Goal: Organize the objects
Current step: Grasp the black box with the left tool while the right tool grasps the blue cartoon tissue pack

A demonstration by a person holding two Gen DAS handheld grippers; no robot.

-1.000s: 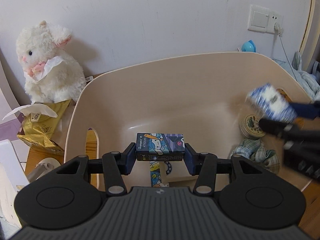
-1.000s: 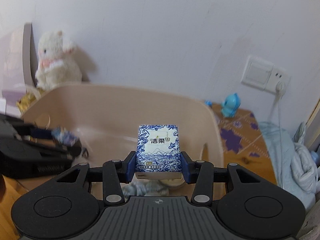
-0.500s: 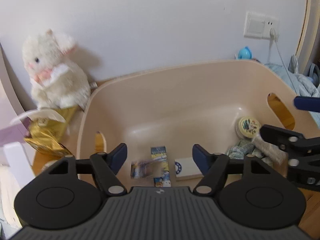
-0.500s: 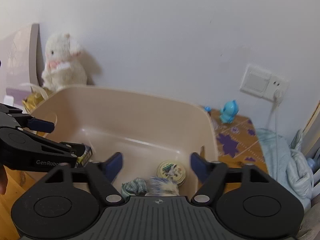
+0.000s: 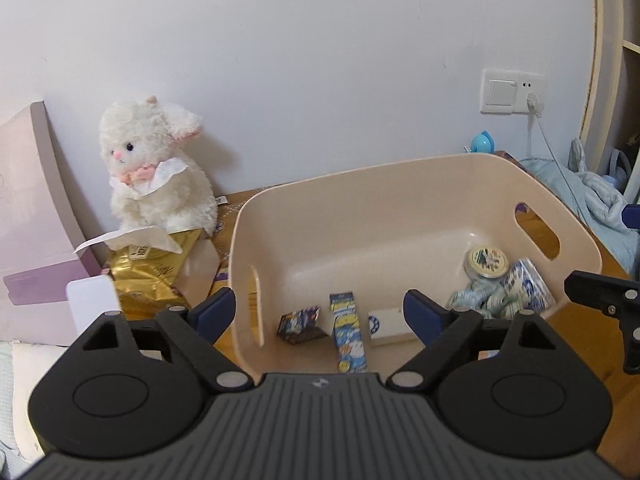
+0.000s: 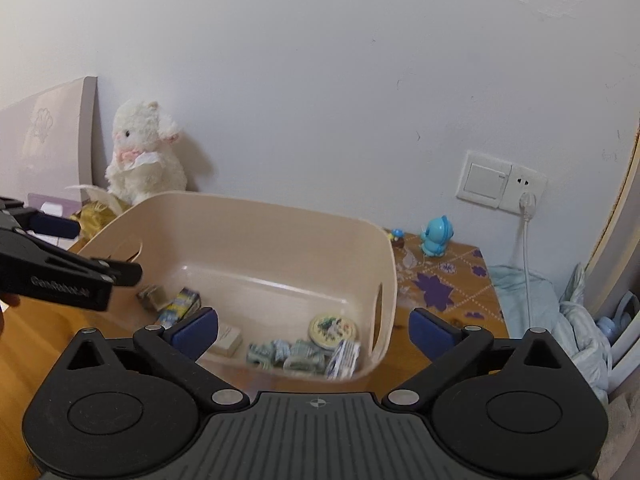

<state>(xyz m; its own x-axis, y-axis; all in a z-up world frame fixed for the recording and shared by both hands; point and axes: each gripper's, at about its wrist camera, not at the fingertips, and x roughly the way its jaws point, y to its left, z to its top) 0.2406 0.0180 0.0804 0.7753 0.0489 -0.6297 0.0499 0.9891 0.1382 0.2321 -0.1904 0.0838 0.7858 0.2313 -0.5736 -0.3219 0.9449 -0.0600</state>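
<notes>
Jaws spread wide and empty on both hand-held tools: the left gripper (image 5: pixel 318 312) and the right gripper (image 6: pixel 314 330) hang above the near rim of a beige plastic bin (image 5: pixel 400 168) on a wooden table (image 6: pixel 36 332), neither one touching anything. Inside the bin lie the sorted goods. At the left end, a small dark cartoon-printed box (image 5: pixel 300 324) sits tilted on the floor of the bin, just beside a long blue-and-yellow packet (image 5: pixel 347 330) and a white box (image 5: pixel 386 322). At the right end, a round tin (image 5: pixel 487 261) rests against the wall below the handle slot, with a bunched checked cloth (image 5: pixel 480 300) and a blue-and-white tissue pack (image 5: pixel 526 286) crowded next to it. The split looks like the work of two hands, each dropping its load on its own side. Outside the bin, at the far left, a white plush rabbit (image 5: pixel 154 168) sits against the wall behind a gold tissue packet (image 5: pixel 148 276); at the far right, a small blue figurine (image 6: pixel 437 236) stands on the patterned mat (image 6: pixel 440 280) below a wall socket (image 6: pixel 502 182). Judging by these loose items, more could be gathered yet, and the open jaws leave either tool ready to reach.
</notes>
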